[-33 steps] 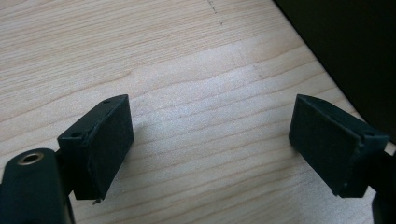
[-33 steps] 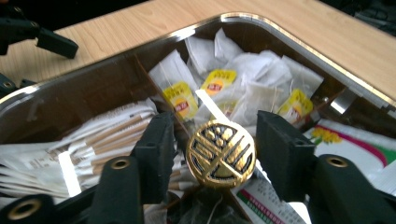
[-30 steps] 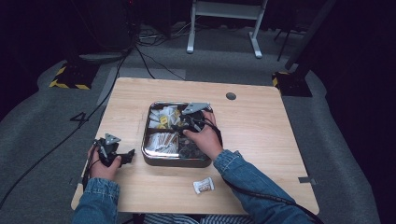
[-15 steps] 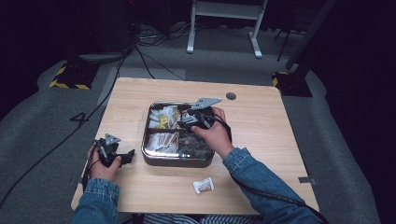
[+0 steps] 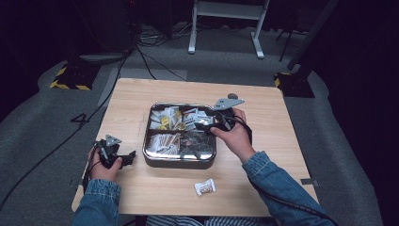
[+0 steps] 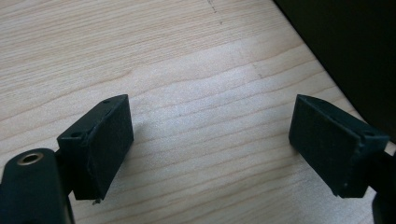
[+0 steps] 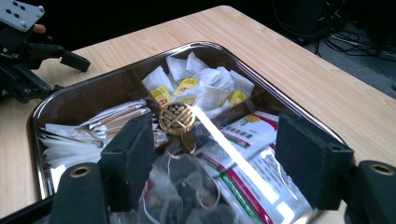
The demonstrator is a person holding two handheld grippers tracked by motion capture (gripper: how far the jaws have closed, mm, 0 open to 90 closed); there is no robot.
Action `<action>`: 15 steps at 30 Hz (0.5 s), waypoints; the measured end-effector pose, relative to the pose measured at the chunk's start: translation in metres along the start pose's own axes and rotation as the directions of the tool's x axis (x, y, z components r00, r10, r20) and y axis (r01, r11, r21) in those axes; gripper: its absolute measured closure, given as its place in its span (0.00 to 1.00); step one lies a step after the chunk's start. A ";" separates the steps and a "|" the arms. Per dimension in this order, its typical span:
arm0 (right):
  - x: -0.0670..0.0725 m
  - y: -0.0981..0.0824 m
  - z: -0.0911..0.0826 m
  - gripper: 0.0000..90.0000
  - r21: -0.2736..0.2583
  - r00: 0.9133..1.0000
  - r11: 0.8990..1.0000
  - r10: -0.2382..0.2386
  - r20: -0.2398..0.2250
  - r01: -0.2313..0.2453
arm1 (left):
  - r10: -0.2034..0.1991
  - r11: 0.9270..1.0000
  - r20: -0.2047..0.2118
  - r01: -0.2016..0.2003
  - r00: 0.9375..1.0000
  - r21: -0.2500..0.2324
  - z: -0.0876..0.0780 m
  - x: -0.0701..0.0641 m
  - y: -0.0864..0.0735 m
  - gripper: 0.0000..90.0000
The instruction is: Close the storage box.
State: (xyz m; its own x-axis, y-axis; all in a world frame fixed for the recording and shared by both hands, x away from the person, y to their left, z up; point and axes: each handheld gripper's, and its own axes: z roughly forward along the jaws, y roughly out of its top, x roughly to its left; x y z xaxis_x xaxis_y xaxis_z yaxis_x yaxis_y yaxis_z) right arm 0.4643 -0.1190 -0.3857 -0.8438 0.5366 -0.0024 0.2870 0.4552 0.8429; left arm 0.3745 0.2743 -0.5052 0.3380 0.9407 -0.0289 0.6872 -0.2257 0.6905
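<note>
Tray (image 5: 149, 123) of sachets sits mid-table; right gripper (image 5: 207, 126) hovers at its 3 o'clock edge, jaws apart, while left gripper (image 5: 123, 159) rests at 8 o'clock, jaws apart.

Tray (image 5: 149, 155) at centre of the bench (image 5: 263, 160), holding packets (image 5: 165, 117); left gripper (image 5: 123, 157) to its left; wrapped item (image 5: 205, 187) in front; right gripper (image 5: 200, 125) over the tray.
</note>
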 end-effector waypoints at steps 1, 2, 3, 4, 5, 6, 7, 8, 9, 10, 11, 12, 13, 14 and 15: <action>-0.001 -0.001 -0.004 0.32 -0.001 1.000 1.000 0.004 0.001 -0.004 | 0.001 1.000 0.001 -0.001 1.000 0.000 0.000 0.000 0.000 0.15; -0.002 -0.002 -0.007 0.31 -0.003 1.000 1.000 0.009 0.002 -0.009 | 0.001 1.000 0.001 -0.001 1.000 0.000 0.000 0.000 0.000 0.15; -0.003 -0.003 -0.011 0.31 -0.004 1.000 1.000 0.013 0.003 -0.013 | 0.002 1.000 0.001 -0.002 1.000 0.000 0.000 0.000 0.000 0.15; -0.004 -0.004 -0.013 0.31 -0.004 1.000 1.000 0.017 0.003 -0.017 | 0.001 1.000 0.001 -0.001 1.000 0.000 0.000 0.000 0.000 0.15; -0.005 -0.006 -0.017 0.30 -0.004 1.000 1.000 0.018 0.007 -0.018 | 0.002 1.000 0.001 -0.002 1.000 0.000 0.000 0.000 0.000 0.15; -0.006 -0.007 -0.020 0.30 -0.004 1.000 1.000 0.020 0.008 -0.020 | 0.002 1.000 0.001 -0.002 1.000 0.000 0.000 0.000 0.000 0.15; -0.008 -0.010 -0.024 0.30 -0.005 1.000 1.000 0.020 0.009 -0.020 | 0.003 1.000 0.000 -0.003 1.000 0.001 0.000 0.000 0.000 0.15; -0.009 -0.012 -0.026 0.30 -0.004 1.000 1.000 0.022 0.011 -0.022 | 0.003 1.000 0.000 -0.003 1.000 0.003 0.000 0.000 0.000 0.15; -0.011 -0.014 -0.029 0.30 -0.006 1.000 1.000 0.027 0.013 -0.027 | 0.004 1.000 -0.001 -0.004 1.000 0.003 -0.001 0.000 -0.001 0.15; -0.013 -0.016 -0.033 0.29 -0.008 0.999 0.999 0.031 0.014 -0.031 | 0.003 1.000 -0.001 -0.003 1.000 0.003 -0.001 0.000 -0.001 0.15; -0.014 -0.018 -0.035 0.29 -0.012 0.999 0.999 0.033 0.015 -0.032 | 0.003 1.000 0.000 -0.003 1.000 0.003 -0.002 0.000 -0.002 0.15; -0.016 -0.020 -0.038 0.29 -0.015 0.999 0.999 0.038 0.020 -0.037 | 0.003 1.000 0.000 -0.003 1.000 0.003 -0.002 0.000 -0.002 0.15; -0.018 -0.022 -0.042 0.29 -0.019 0.999 0.999 0.042 0.022 -0.042 | 0.001 1.000 0.000 -0.001 1.000 0.005 -0.003 -0.001 -0.003 0.15; -0.018 -0.022 -0.042 0.29 -0.019 0.999 0.999 0.042 0.022 -0.042 | 0.001 1.000 0.000 -0.001 1.000 0.005 -0.003 -0.001 -0.003 0.15; -0.020 -0.023 -0.045 0.29 -0.021 0.999 0.999 0.043 0.023 -0.043 | 0.003 1.000 0.002 -0.003 1.000 0.006 -0.005 -0.002 -0.005 0.15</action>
State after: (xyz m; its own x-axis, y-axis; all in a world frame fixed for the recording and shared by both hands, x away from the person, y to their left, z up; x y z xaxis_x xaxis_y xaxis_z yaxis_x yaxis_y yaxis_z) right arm 0.4542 -0.1719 -0.3807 -0.8200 0.5720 0.0215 0.3130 0.4167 0.8535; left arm 0.3675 0.2752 -0.5050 0.3411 0.9396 -0.0280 0.6902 -0.2301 0.6860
